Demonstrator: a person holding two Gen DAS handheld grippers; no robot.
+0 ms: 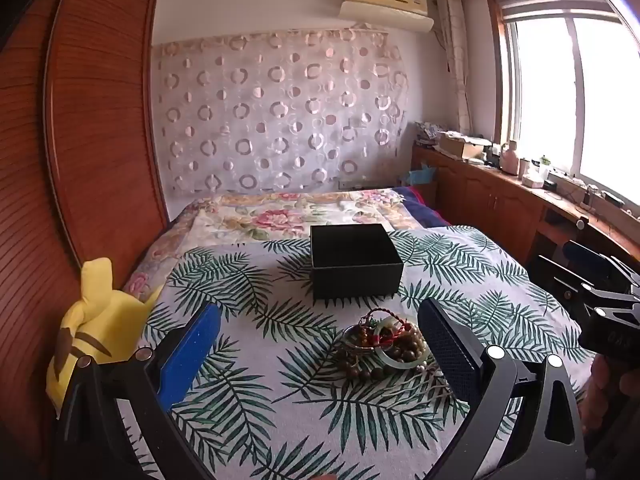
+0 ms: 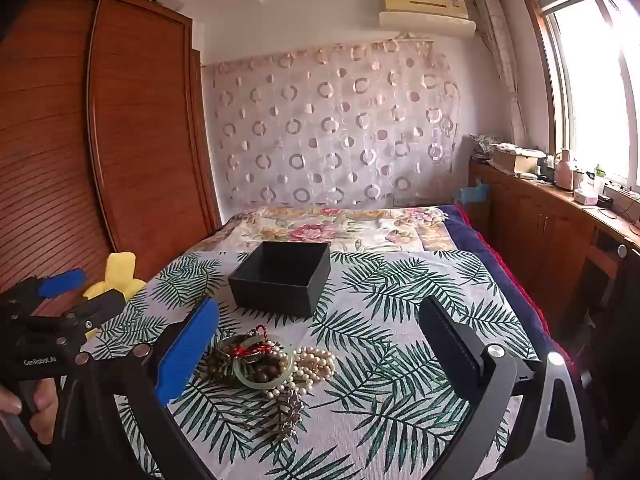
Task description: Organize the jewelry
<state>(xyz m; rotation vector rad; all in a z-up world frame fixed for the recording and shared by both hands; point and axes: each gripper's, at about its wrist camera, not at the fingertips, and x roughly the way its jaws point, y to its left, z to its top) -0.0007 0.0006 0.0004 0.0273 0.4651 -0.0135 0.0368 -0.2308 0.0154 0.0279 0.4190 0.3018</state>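
A pile of jewelry (image 1: 382,346) lies on a leaf-print cloth: brown bead strings, a pale green bangle, a red cord, and in the right wrist view (image 2: 268,364) also a pearl string (image 2: 316,362). An open, empty black box (image 1: 354,260) stands just beyond the pile; it also shows in the right wrist view (image 2: 282,282). My left gripper (image 1: 320,344) is open and empty, with the pile between its fingers toward the right one. My right gripper (image 2: 320,340) is open and empty, with the pile by its left finger.
A yellow plush toy (image 1: 96,320) lies at the cloth's left edge beside a wooden wardrobe (image 1: 80,140). A floral blanket (image 1: 280,216) covers the bed beyond the box. A cluttered wooden counter (image 1: 520,184) runs under the window on the right.
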